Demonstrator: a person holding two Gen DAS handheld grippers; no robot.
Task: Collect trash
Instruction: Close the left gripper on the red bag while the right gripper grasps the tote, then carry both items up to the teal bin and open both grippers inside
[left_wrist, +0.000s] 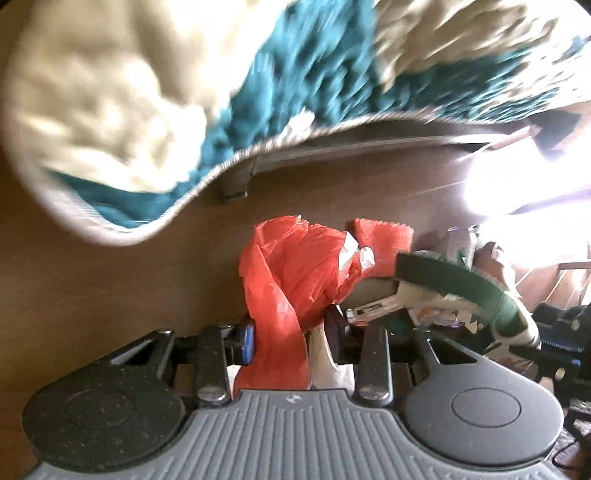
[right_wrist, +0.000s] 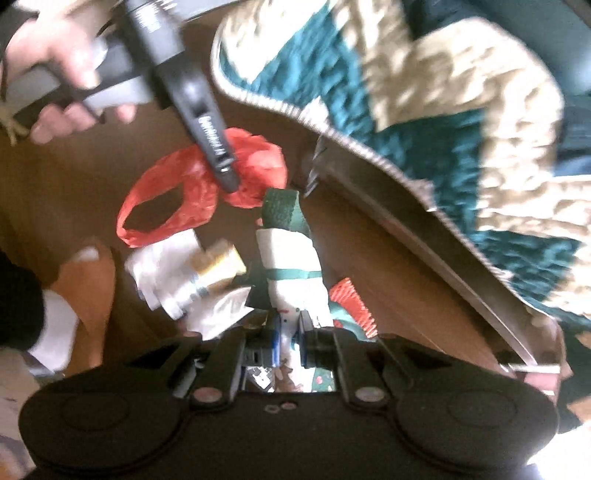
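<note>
Rug (left_wrist: 147, 110) motion-blurred, cropped by frame edges

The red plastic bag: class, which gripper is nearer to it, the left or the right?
Left. The left gripper is clamped on the red plastic bag. The right gripper is apart from it, pinching a white and green wrapper beside the bag.

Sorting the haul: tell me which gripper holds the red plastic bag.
The left gripper: its jaws pinch the red plastic bag. The right gripper is shut on a white bag with green bands instead.
</note>
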